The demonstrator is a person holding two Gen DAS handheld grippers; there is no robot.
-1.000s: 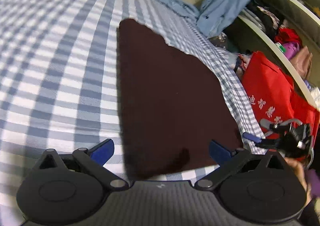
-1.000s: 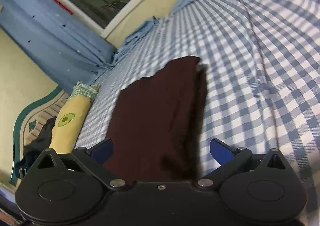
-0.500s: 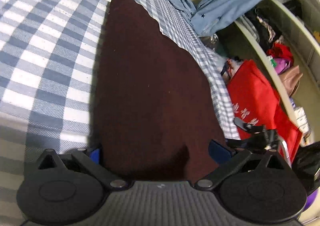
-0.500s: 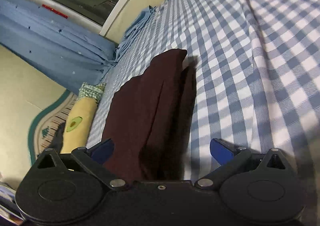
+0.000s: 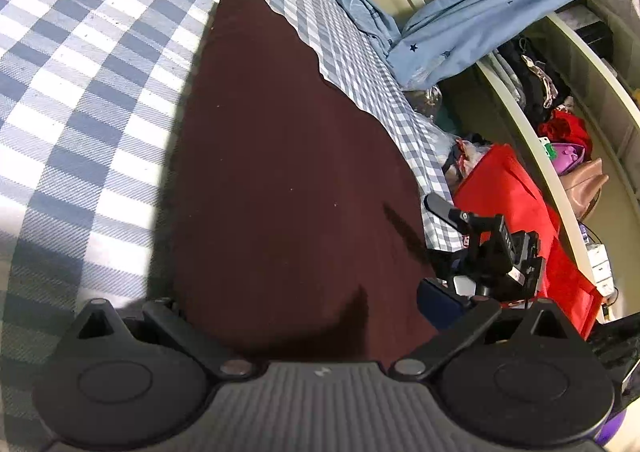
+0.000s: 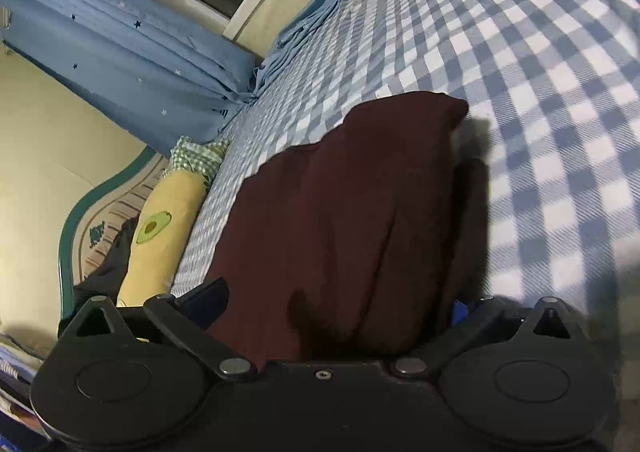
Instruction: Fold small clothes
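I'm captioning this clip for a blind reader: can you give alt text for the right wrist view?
A dark maroon garment lies on a blue-and-white checked bedsheet, its near end between the open right tongs. To the left are a yellow avocado-print pillow and a blue star-print curtain below a dark window.

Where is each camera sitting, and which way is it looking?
Left wrist: sits on the left tongs, looking along the dark maroon cloth toward the red bag; its own open fingers and the right tongs show.
Right wrist: sits on the right tongs, looking over the cloth toward the blue curtain and yellow pillow; only its fingers show.
Both see the cloth on the checked sheet.
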